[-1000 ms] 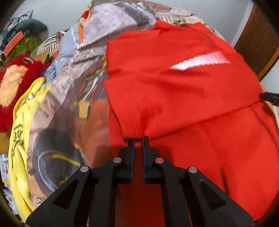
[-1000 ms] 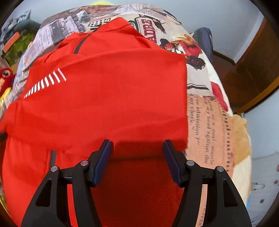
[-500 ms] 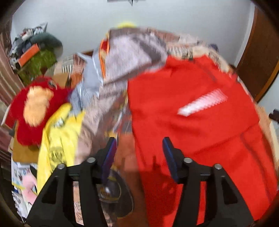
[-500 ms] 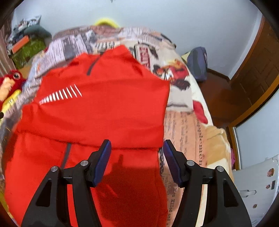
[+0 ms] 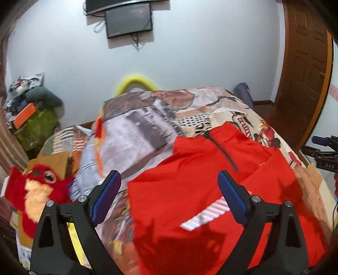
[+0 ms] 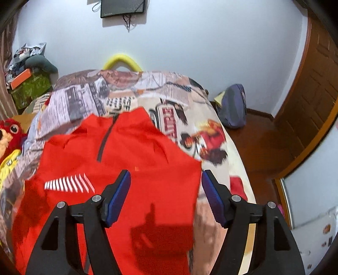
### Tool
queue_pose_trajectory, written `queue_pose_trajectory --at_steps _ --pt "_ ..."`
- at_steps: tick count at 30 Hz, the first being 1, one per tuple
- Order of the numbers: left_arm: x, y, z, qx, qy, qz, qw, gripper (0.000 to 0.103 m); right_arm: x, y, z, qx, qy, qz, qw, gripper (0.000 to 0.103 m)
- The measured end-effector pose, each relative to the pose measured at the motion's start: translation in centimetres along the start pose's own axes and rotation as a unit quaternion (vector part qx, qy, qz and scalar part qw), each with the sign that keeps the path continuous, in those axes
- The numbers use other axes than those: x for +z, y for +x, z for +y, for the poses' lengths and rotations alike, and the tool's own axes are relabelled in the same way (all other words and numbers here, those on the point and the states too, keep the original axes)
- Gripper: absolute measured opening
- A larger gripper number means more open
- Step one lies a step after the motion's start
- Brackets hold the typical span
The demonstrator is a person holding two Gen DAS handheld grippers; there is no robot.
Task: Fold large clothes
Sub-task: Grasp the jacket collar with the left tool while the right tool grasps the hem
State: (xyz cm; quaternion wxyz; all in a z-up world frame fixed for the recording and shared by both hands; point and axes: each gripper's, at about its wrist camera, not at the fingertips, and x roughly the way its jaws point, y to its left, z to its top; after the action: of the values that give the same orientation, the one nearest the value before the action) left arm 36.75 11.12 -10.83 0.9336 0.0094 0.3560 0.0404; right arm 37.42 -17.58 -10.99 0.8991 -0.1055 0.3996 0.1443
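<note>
We hold both grippers above a red shirt (image 5: 211, 190) spread on a bed (image 6: 179, 99) with a newspaper-print cover, the shirt filling the lower centre of both views, its short dark zip pointing toward the far wall. Our left gripper (image 5: 169, 198) stands wide, its jaws having just been opening, nothing between them. Our right gripper (image 6: 165, 196) is also apart and empty, its jaws having just been opening, over the shirt's right edge. A red plush toy (image 5: 36, 194) sits at lower left, a television (image 5: 128, 20) at the top.
</note>
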Motion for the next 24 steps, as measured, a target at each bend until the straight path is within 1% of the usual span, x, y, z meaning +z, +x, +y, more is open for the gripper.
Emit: queue_pose_trajectory --at_steps 2,4,6,7,8,9,12,13,16,20,24 --pt "1.0 2.2 -0.6 -0.013 0.000 0.004 0.9999 0.093 1.0 1.0 0.2 0.011 0.000 -0.005 1.000 0.072" --pt "1.8 4.1 -1.0 -0.021 -0.004 0.006 0.9998 0.093 1.8 2.2 0.2 0.017 -0.001 -0.008 1.000 0.072" --pt "2.6 7.0 -1.1 -0.034 -0.010 0.016 0.9992 0.094 2.8 4.2 0.3 0.024 -0.005 -0.004 1.000 0.073" --pt "2.9 8.3 -1.1 -0.044 -0.014 0.025 0.9986 0.096 3.2 5.1 0.3 0.032 -0.007 0.000 0.999 0.073" --pt "3.4 10.5 -1.1 -0.060 -0.021 0.045 0.9970 0.096 3.7 6.4 0.4 0.050 -0.011 0.004 0.999 0.074" --pt "3.8 12.3 -1.0 -0.067 -0.027 0.059 0.9956 0.096 4.0 7.5 0.4 0.063 -0.013 0.010 0.998 0.075" --pt "4.4 17.8 -0.6 -0.078 -0.045 0.102 0.9907 0.096 4.9 11.4 0.9 0.078 -0.013 0.033 0.996 0.075" --pt "4.5 19.9 -0.4 -0.083 -0.054 0.117 0.9882 0.096 5.0 12.1 1.0 0.080 -0.015 0.035 0.996 0.075" --pt "4.3 24.1 0.1 -0.094 -0.077 0.143 0.9822 0.096 5.8 15.2 1.6 0.082 -0.027 0.045 0.995 0.075" --pt "3.5 27.6 0.4 -0.104 -0.087 0.163 0.9772 0.096 7.0 18.9 1.9 0.090 -0.029 0.072 0.993 0.074" --pt "2.7 29.8 0.7 -0.117 -0.100 0.172 0.9730 0.096 7.5 21.8 2.3 0.124 -0.020 0.088 0.988 0.074"
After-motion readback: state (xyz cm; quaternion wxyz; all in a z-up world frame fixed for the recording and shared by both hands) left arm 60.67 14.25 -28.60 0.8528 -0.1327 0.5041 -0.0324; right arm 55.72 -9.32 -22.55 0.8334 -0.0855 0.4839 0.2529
